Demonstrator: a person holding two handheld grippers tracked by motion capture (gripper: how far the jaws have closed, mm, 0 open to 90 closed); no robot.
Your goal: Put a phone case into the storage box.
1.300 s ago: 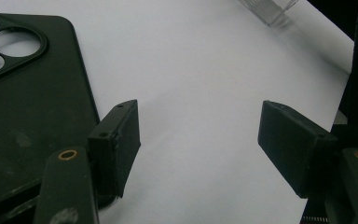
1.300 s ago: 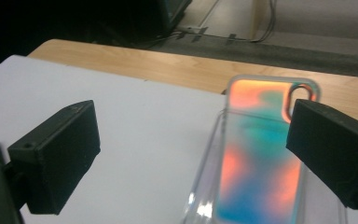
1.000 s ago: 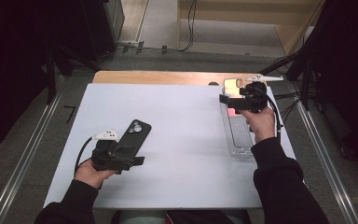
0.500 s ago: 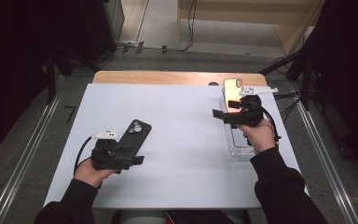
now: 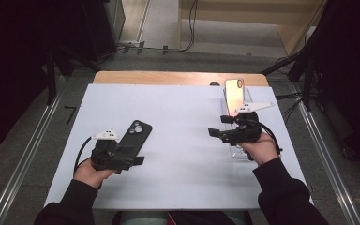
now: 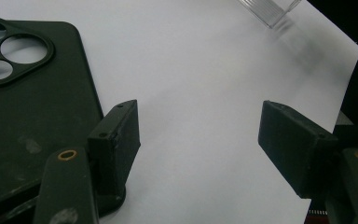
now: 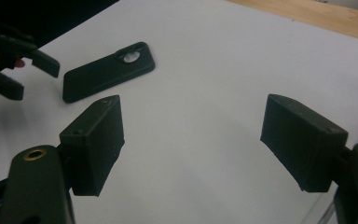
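A black phone case [image 5: 134,135] lies camera-hole up on the white table sheet [image 5: 178,117], left of centre. My left gripper [image 5: 132,156] sits just in front of it, open. In the left gripper view [image 6: 198,140] its left jaw stands over the case's [image 6: 28,102] near edge. A phone with a pinkish screen [image 5: 234,93] leans upright in a clear holder [image 5: 238,151] at the right. My right gripper [image 5: 220,125] is open beside that holder and points left toward the case [image 7: 107,70]. Nothing is between its jaws [image 7: 191,140].
The white sheet covers a wooden table whose bare strip [image 5: 178,78] shows at the back. A corner of the clear holder [image 6: 270,9] appears in the left gripper view. The left gripper [image 7: 14,60] shows far left in the right gripper view. Metal rails [image 5: 328,154] flank the table.
My right gripper has drawn back from the phone at the back right, coming forward and left, and turned toward the table's middle. The phone stays leaning in its holder. The left gripper has not moved.
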